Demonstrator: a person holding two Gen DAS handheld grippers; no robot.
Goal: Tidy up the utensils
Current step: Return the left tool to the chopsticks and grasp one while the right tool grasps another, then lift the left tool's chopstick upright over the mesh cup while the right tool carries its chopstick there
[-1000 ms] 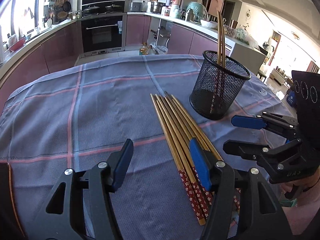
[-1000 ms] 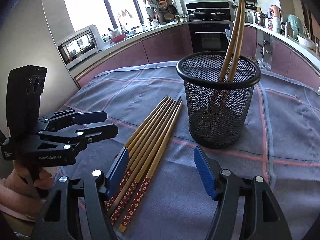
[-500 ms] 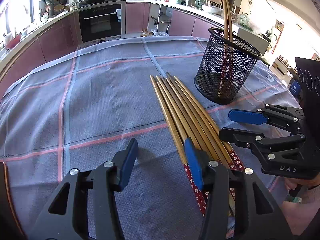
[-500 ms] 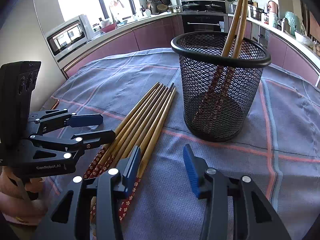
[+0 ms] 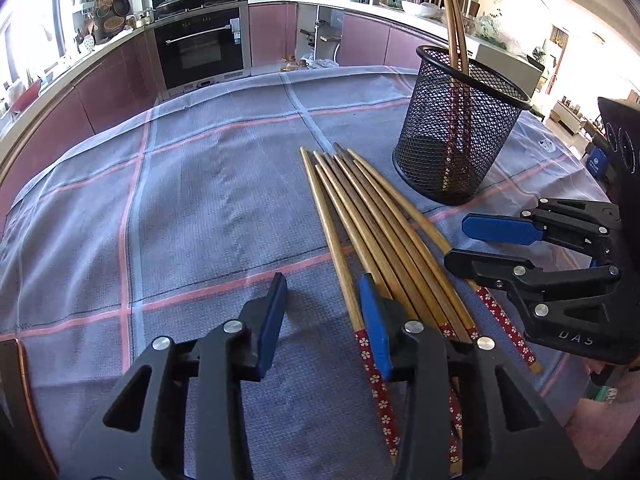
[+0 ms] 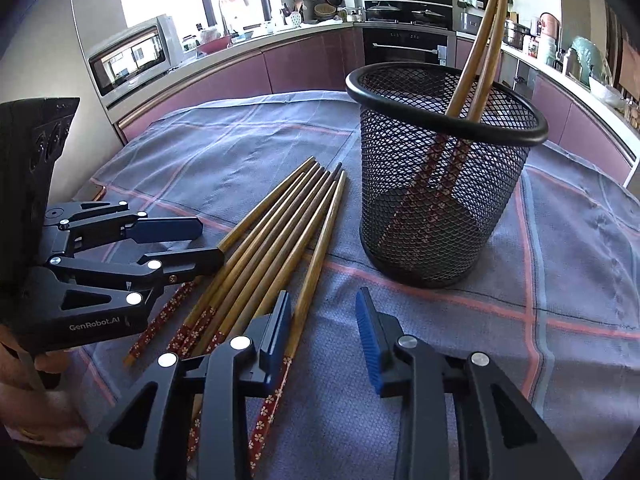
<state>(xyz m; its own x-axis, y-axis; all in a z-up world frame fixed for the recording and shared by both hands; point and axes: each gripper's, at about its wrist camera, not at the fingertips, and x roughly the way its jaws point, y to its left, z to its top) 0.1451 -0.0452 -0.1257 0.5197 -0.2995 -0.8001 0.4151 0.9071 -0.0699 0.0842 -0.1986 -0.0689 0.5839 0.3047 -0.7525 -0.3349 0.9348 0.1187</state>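
Chopsticks (image 5: pixel 372 236) lie in a loose flat bundle on the checked cloth (image 5: pixel 192 200), six by my count, straight ahead of both grippers. Long axis runs away from the fingers: patterned red handle ends near, bare tips far, pointing toward the mesh cup (image 6: pixel 444 176).

Left gripper (image 5: pixel 324 312): jaws partly open, empty, low over the cloth. The bundle's leftmost stick passes just inside its right finger; the rest sit under or to the right of that finger.

Right gripper (image 6: pixel 324 320): also partly open, empty. The bundle's rightmost stick runs just by its left finger; whether it sits inside the gap or against the pad, can't tell. The cup is ahead and slightly right of it.

Both are about equally near the handle ends, one per flank. My read: the right is better placed for the drop, with the cup on its side.

Sticks are smooth brown wood, thin and tapered, with a red floral wrap on the handles. Two (image 6: pixel 476 52) already stand tilted in the cup, handles down. Likely to roll and fan out if nudged.
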